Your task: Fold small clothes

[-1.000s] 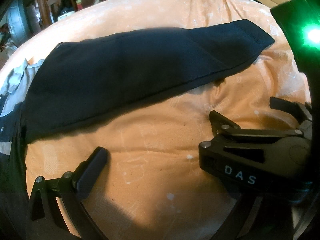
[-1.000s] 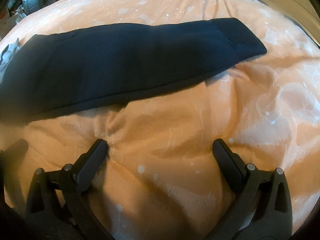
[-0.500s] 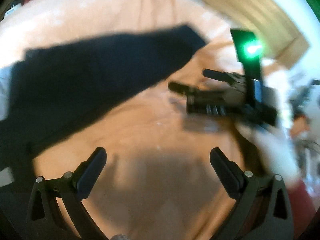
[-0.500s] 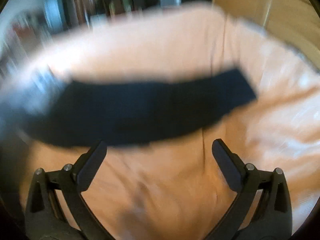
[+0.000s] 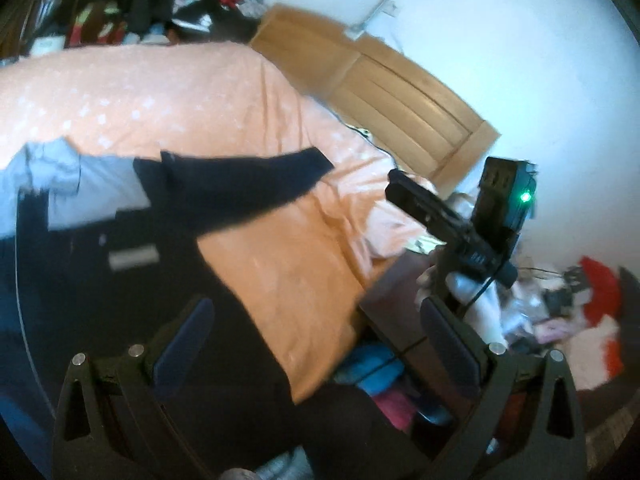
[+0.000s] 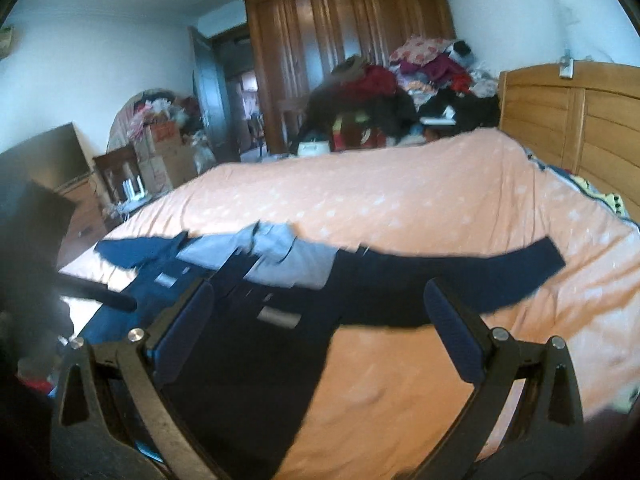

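Observation:
A folded dark navy garment [image 6: 440, 280] lies as a long strip across the orange bedsheet [image 6: 400, 208]; the left wrist view shows the same garment [image 5: 248, 188]. A grey garment [image 6: 280, 252] and a heap of dark clothes [image 6: 240, 360] lie to its left. My right gripper [image 6: 320, 332] is open and empty, held back above the bed's near edge. My left gripper [image 5: 320, 340] is also open and empty, over the bed's corner. In the left wrist view the right gripper [image 5: 436, 216] shows from the side, off the bed's right edge, with a green light on it.
A wooden headboard [image 6: 580, 120] stands at the right end of the bed. Behind the bed are a brown wardrobe [image 6: 340, 40] and a heap of clothes [image 6: 400, 92]. Boxes [image 6: 164, 156] and a dresser stand at far left. Clutter lies on the floor [image 5: 580, 312] beside the bed.
Both grippers have pulled back and up from the sheet, staying open. The views now take in the whole bed and room. The dark garment stays flat on the bed.

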